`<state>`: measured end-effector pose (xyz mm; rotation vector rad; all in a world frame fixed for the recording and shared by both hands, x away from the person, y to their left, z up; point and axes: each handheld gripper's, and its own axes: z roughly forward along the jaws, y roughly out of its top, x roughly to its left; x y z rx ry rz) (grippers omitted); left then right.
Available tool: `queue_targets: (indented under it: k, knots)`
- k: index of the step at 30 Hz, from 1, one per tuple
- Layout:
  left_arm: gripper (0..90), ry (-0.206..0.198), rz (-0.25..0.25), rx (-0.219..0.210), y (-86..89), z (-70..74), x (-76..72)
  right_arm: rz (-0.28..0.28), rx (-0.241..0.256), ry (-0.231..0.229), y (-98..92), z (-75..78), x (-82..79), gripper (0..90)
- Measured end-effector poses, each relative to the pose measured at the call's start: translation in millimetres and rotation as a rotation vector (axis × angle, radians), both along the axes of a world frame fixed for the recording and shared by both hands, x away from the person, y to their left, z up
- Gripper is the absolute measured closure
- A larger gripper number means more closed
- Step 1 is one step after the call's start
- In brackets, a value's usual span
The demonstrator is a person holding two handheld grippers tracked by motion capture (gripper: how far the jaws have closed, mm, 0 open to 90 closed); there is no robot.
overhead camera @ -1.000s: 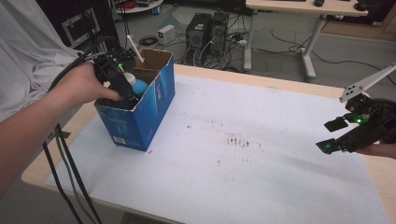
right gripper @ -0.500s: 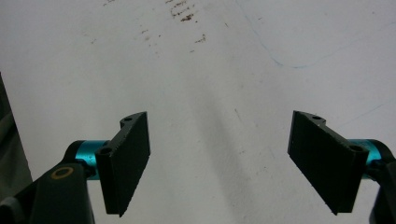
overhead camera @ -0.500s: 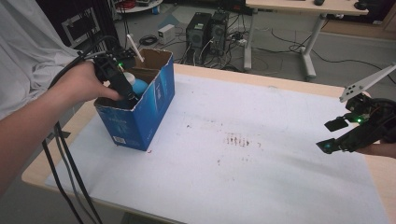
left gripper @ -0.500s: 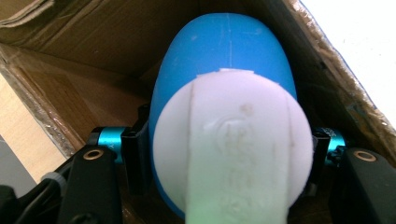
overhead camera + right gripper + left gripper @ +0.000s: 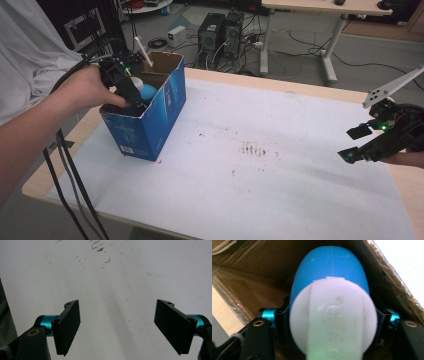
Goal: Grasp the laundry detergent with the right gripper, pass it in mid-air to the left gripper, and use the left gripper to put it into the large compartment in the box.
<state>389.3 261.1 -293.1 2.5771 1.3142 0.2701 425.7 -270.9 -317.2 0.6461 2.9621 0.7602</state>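
currently a blue and white egg-shaped object (image 5: pixel 332 312) is being gripped between the jaws of the left gripper (image 5: pixel 131 97), which is being held down inside the open top of a blue cardboard box (image 5: pixel 150 120). seen along the left gripper's jaws, the object's white end is being pressed on both sides, with its blue end pointing away toward the brown inner walls of the box. well apart from that, the right gripper (image 5: pixel 117 325) is being held with its jaws spread wide and nothing between them, above a stained white table cover (image 5: pixel 260 150).
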Motion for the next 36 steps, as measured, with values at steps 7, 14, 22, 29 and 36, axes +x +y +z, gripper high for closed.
queue_targets:
  k: [7,14,22,29,36]
  knots:
    - [31.7,0.011,-0.017,0.02,-2.3,0.6,-0.3,0.007,0.003,-0.006,0.0,0.7,-1.7,20.7]
    - [30.1,0.016,-0.039,0.034,-2.7,1.3,-0.8,0.003,0.003,-0.006,-0.8,2.0,-3.5,20.7]
    - [28.7,0.022,-0.053,0.037,-3.3,2.2,-1.2,0.008,0.005,-0.007,-0.1,1.9,-4.2,20.7]
    - [26.2,0.021,-0.071,0.051,-3.6,4.4,-1.9,0.011,0.007,-0.009,-0.8,2.6,-5.0,20.7]
    - [23.7,0.022,-0.092,0.061,-4.2,9.7,-1.9,0.012,0.012,-0.012,-0.8,3.4,-6.1,20.7]
